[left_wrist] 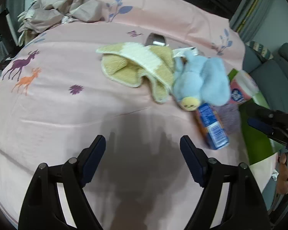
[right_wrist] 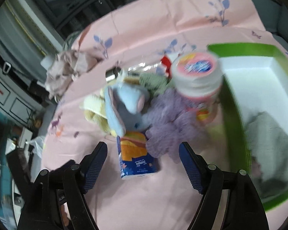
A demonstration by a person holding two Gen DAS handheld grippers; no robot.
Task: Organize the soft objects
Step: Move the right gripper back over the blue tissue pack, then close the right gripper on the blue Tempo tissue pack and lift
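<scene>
**Operator:** Starting with the left wrist view: my left gripper (left_wrist: 143, 153) hangs over bare pink bedsheet (left_wrist: 67, 118), fingers spread wide with nothing between them.

**Partner:** Where are the soft things?

**Operator:** Ahead and to the right. A yellow-and-cream knitted cloth (left_wrist: 138, 67) lies crumpled on the sheet, and a blue plush toy (left_wrist: 199, 80) touches its right edge. Just in front of the plush lies a blue and orange tissue pack (left_wrist: 213, 126), with a purple fuzzy cloth (left_wrist: 230, 118) beside it. A green box (left_wrist: 257, 134) sits at the far right, and the right gripper (left_wrist: 274, 126) reaches in above it.

**Partner:** And the right wrist view?

**Operator:** My right gripper (right_wrist: 143, 154) is also wide apart and holds nothing. The tissue pack (right_wrist: 138, 157) lies on the sheet between the fingers. Behind it the plush toy (right_wrist: 124, 107) rests on the yellow cloth (right_wrist: 94, 107), and the purple cloth (right_wrist: 169, 126) spreads to its right. A pink-lidded tub (right_wrist: 197, 76) stands upright next to the green box (right_wrist: 234, 115), whose white inside holds a grey cloth (right_wrist: 268, 145). The picture is blurred.
</scene>
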